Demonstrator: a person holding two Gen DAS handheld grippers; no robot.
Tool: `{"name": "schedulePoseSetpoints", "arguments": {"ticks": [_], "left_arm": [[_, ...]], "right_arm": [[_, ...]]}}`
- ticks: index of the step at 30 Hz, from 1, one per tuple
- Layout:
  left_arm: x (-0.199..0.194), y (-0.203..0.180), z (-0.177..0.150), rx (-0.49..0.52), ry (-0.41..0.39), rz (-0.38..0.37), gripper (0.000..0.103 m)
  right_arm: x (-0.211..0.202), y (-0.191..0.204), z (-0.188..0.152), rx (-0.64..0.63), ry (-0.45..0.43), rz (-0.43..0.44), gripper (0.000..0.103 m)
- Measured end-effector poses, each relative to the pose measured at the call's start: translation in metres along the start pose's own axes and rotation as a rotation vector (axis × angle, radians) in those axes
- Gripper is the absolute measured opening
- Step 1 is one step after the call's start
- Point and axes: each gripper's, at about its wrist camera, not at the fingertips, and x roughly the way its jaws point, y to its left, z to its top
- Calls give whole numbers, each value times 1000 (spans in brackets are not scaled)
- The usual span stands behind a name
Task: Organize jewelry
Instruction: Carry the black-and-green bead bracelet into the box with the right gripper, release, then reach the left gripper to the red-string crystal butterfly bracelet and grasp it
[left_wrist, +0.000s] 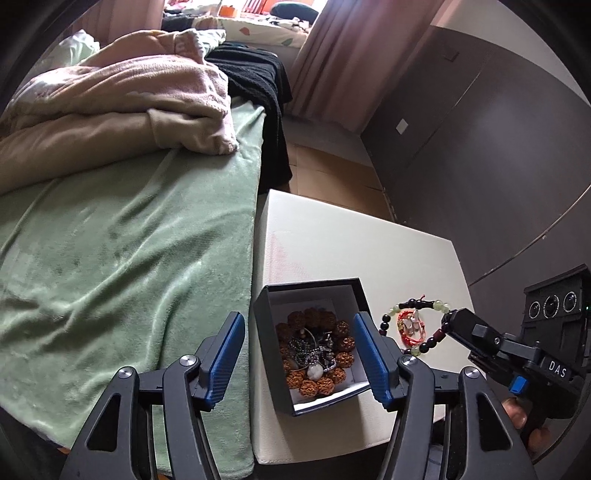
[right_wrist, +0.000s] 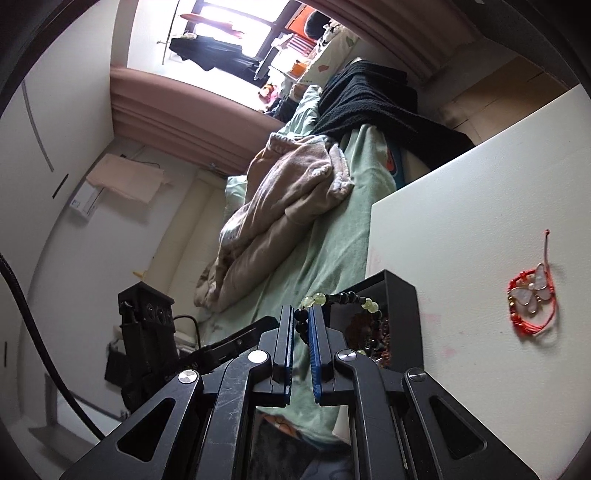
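Observation:
A black box with a white lining sits on the white table and holds brown seed beads and tangled chains. My left gripper is open, its blue fingers on either side of the box. My right gripper is shut on a bracelet of dark and pale green beads, held up just right of the box; the bracelet also shows in the left wrist view. A red cord bracelet with a white butterfly charm lies on the table beyond it.
A bed with a green blanket borders the table's left side, with a pink quilt and black cloth on it. Dark wardrobe doors stand to the right. Pink curtains hang at the back.

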Motion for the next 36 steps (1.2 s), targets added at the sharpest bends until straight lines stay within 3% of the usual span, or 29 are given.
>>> {"name": "schedulePoseSetpoints", "arguments": {"ticks": [5, 6, 8, 9, 15, 23, 36], "left_arm": [[-5, 7, 2, -14, -7, 9, 62], [-6, 7, 2, -15, -8, 9, 62], [-6, 5, 1, -14, -8, 5, 62], [-5, 2, 1, -11, -7, 4, 62], [1, -21, -2, 24, 3, -9, 62], [15, -61, -1, 77, 18, -17, 62], [63, -135, -8, 175, 66, -13, 62]], "right_arm": [[32, 4, -4, 14, 70, -39, 11], [38, 3, -5, 26, 97, -40, 20], [45, 0, -6, 41, 136, -27, 61], [43, -2, -6, 39, 126, -42, 65], [9, -15, 0, 58, 43, -90, 67], [-33, -35, 5, 92, 0, -228, 67], [-93, -81, 10, 215, -69, -352, 67]]}}
